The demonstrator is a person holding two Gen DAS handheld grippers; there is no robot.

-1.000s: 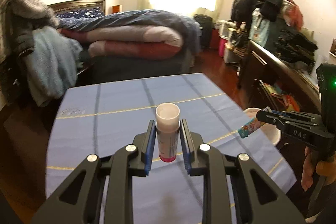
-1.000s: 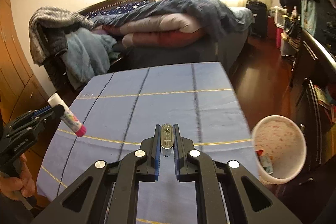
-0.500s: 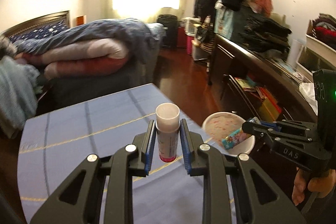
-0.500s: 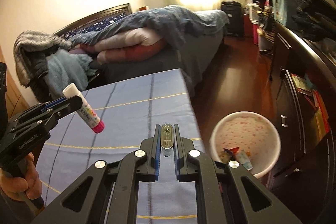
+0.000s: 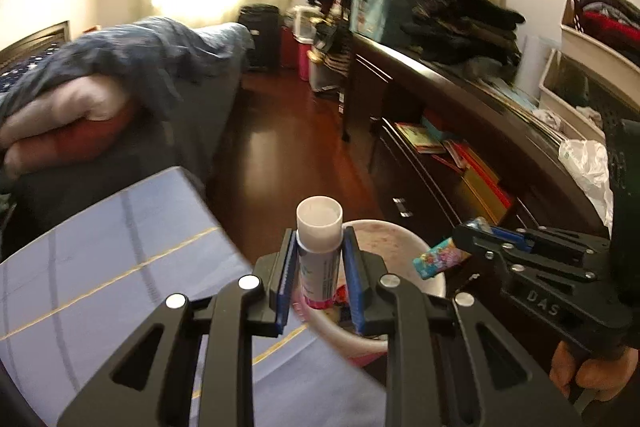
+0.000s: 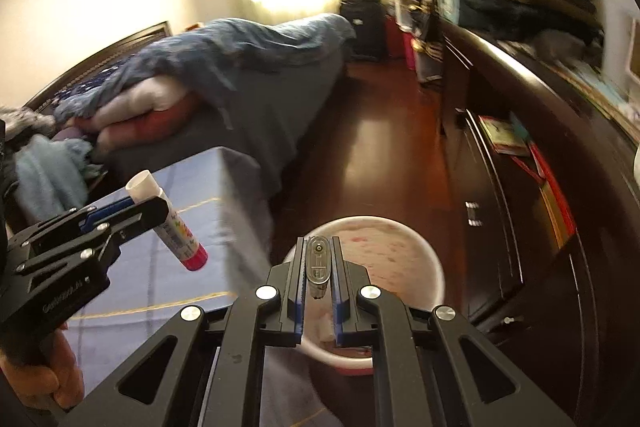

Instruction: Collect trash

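My left gripper (image 5: 319, 247) is shut on a glue stick (image 5: 316, 259) with a white cap and a pink base, held upright above the near rim of a white waste bin (image 5: 404, 229). The right wrist view shows the same glue stick (image 6: 178, 233) slanting out of the left gripper (image 6: 150, 205), above the table's right edge. My right gripper (image 6: 318, 247) is shut on a small lighter (image 6: 318, 263) over the bin (image 6: 376, 221). From the left wrist view the lighter (image 5: 438, 259) looks colourfully printed and sticks out of the right gripper (image 5: 466, 239). Some scraps lie in the bin.
A table with a blue lined cloth (image 5: 100, 247) fills the lower left, and the bin stands on the floor by its right corner. A long dark dresser (image 5: 460, 115) piled with clothes runs along the right. A bed with quilts (image 6: 224, 83) lies behind, with wooden floor (image 6: 384, 131) between.
Both grippers have swung to the right, from over the blue table to over the bin at its corner. Each has kept its hold on its item.
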